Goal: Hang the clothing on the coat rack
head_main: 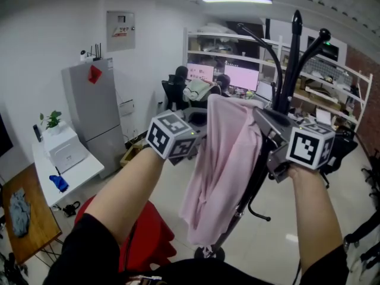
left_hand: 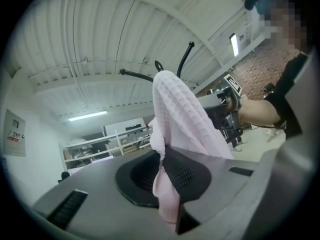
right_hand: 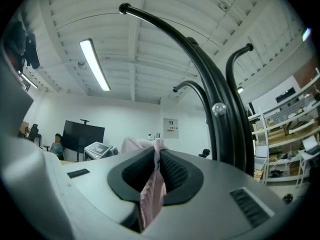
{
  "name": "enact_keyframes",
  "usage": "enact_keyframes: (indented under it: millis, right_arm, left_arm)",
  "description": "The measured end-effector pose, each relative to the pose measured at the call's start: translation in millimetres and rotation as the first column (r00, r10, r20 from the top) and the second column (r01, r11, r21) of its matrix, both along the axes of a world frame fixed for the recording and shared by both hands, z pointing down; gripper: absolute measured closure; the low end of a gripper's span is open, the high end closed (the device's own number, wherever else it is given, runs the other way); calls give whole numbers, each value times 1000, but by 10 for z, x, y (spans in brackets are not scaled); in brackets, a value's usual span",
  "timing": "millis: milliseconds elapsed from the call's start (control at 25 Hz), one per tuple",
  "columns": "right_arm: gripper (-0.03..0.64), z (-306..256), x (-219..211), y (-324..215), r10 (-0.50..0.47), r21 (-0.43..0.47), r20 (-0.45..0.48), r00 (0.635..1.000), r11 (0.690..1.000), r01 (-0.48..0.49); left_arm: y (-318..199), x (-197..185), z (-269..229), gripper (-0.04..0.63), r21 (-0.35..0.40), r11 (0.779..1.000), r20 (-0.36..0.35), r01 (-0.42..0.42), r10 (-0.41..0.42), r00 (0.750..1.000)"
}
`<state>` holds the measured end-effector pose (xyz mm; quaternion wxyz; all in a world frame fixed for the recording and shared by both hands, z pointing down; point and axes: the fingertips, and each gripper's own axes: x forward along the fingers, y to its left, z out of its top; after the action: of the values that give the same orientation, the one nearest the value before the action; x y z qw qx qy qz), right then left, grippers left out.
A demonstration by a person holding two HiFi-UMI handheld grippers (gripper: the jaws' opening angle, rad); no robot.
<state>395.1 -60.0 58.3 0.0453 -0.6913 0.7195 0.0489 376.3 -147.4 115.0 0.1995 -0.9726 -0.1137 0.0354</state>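
Note:
A pink waffle-knit garment (head_main: 222, 165) hangs stretched between my two grippers, right in front of the black coat rack (head_main: 291, 70). My left gripper (head_main: 200, 134) is shut on one top edge of the cloth, and the left gripper view shows the fabric (left_hand: 175, 114) pinched between its pads and rising above them. My right gripper (head_main: 265, 122) is shut on the other edge, close against the rack's pole. In the right gripper view a fold of pink cloth (right_hand: 152, 189) sits between the pads, under the rack's curved hooks (right_hand: 220, 99). The garment's lower part dangles free over the rack's base.
A red object (head_main: 148, 230) sits low by my left arm. A grey fridge (head_main: 95, 111) and a white table (head_main: 80, 174) with a printer stand to the left. White shelving (head_main: 332, 82) lines the right wall. People sit at desks with monitors (head_main: 237, 76) behind.

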Motion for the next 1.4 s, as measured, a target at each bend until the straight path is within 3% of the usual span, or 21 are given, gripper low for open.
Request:
enact_keyframes:
  millis: [280, 440, 600, 720, 880, 1000, 1240, 1400]
  right_arm:
    - [543, 103, 143, 229, -18, 19, 164, 986, 1000, 15]
    - [543, 136, 178, 367, -28, 69, 194, 981, 998, 15]
    - [543, 302, 92, 509, -10, 61, 133, 991, 998, 2]
    - [543, 412, -96, 662, -34, 70, 46, 998, 997, 31]
    - [543, 567, -408, 938, -62, 105, -27, 998, 992, 64]
    - [543, 774, -707, 1052, -102, 100, -72, 992, 989, 109]
    - [543, 1497, -1198, 988, -195, 32, -73, 978, 980, 197]
    - [543, 2184, -1459, 732, -245, -36, -44, 968, 969, 244]
  left_arm:
    - [16, -170, 109, 575, -22, 1000, -10, 20, -20, 1000]
    - [-31, -264, 158, 574, -83, 996, -26, 20, -22, 999]
    - [-47, -378, 186, 572, -127, 991, -59, 40, -48, 997]
    - [-135, -504, 191, 563, -170, 980, -88, 100, -116, 989]
    - [-356, -844, 172, 555, -238, 940, -145, 244, -283, 948]
    - [-456, -1231, 245, 555, -270, 919, -189, 287, -343, 920]
    - [-300, -1828, 769, 555, -300, 921, -148, 250, -303, 941]
    - [-183, -2411, 1500, 555, -338, 904, -56, 261, -296, 953]
